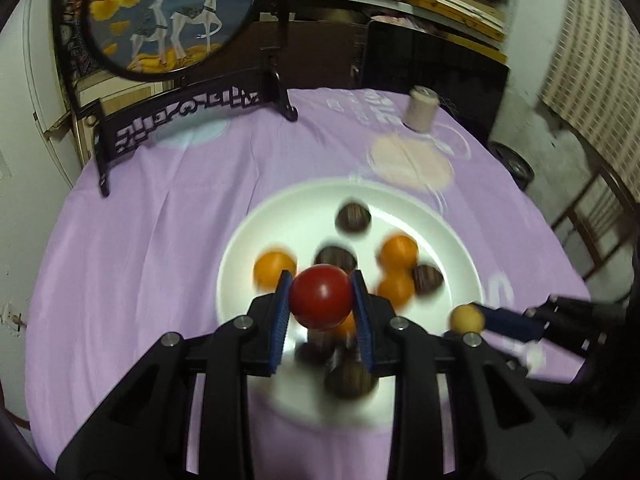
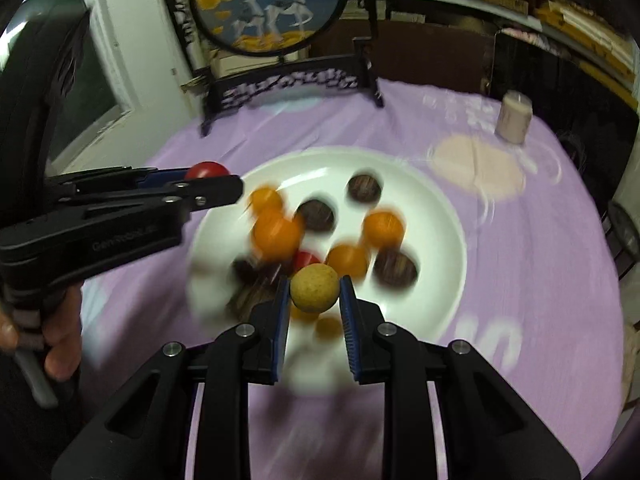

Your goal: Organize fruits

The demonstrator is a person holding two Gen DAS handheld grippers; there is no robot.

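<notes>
Lilac cloth [image 1: 160, 260] covers the whole tabletop, and near the middle of it sits the white plate [image 1: 280, 216] with the fruit I am sorting: several orange fruits [image 1: 398, 252] and dark brown ones [image 1: 353, 217], all smeared by blur, so I cannot tell exactly what they are or how many lie under my tools. My left gripper [image 1: 321, 300] has its blue pads clamped on a red fruit [image 1: 321, 297], squeezed at its widest part so the round thing cannot roll out, and it hangs above the near part of the plate. My right gripper [image 2: 315, 290] is clamped the same way on a small yellow fruit [image 2: 315, 288], also over the plate's near rim. In the right view I see the left tool coming in from the left edge with a hand [image 2: 60, 340] on its handle, the red fruit showing at its tip; in the left view the yellow fruit shows at the plate's right rim. I judge both pieces are being lifted off to be grouped elsewhere by kind. Well apart, a dark carved stand [image 1: 180, 112] with a round deer picture occupies the far left edge, and a pale cylinder [image 1: 420, 114] stands towards the far right edge
</notes>
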